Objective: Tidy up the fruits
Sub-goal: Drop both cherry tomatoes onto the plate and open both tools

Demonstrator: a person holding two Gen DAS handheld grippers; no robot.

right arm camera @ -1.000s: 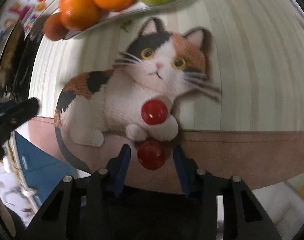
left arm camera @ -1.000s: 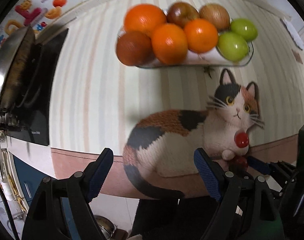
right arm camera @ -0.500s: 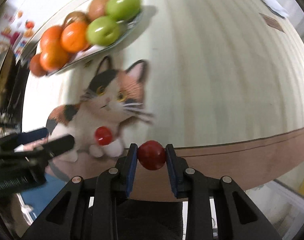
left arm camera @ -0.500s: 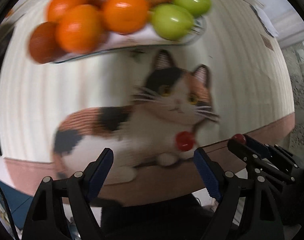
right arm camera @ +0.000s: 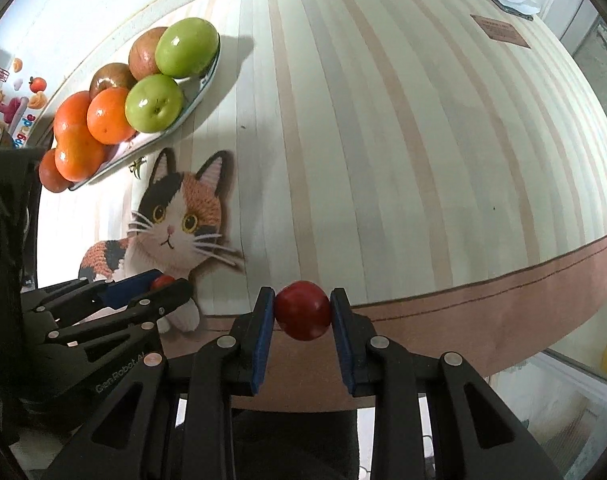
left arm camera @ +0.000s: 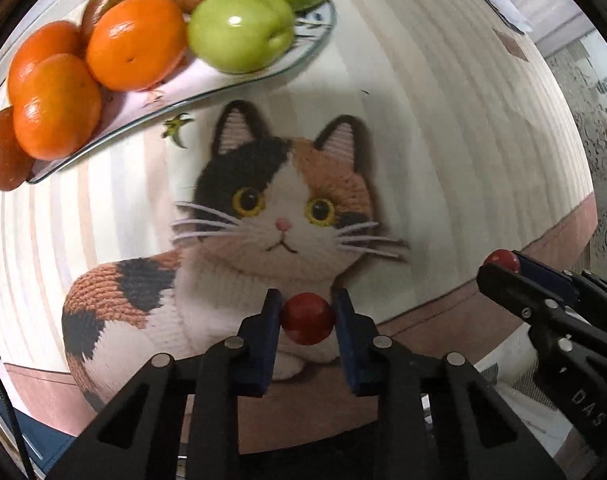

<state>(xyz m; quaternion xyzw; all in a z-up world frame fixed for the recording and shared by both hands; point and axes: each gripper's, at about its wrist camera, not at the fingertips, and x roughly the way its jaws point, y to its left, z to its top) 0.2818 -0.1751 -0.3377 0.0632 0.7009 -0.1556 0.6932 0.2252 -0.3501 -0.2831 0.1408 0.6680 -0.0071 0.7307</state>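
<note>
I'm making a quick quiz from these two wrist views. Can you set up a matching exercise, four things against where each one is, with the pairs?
Things:
1. green apples
2. red cherry tomato
3. cat mat
4. second red cherry tomato

Places:
A. flat on the striped table
B. between the left gripper pads
C. on the plate with the oranges
D. between the right gripper pads

Pairs: 1-C, 2-D, 3-A, 4-B

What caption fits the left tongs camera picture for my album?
Left tongs pinch a small red fruit over the cat picture, near a plate of oranges and green apples.
</note>
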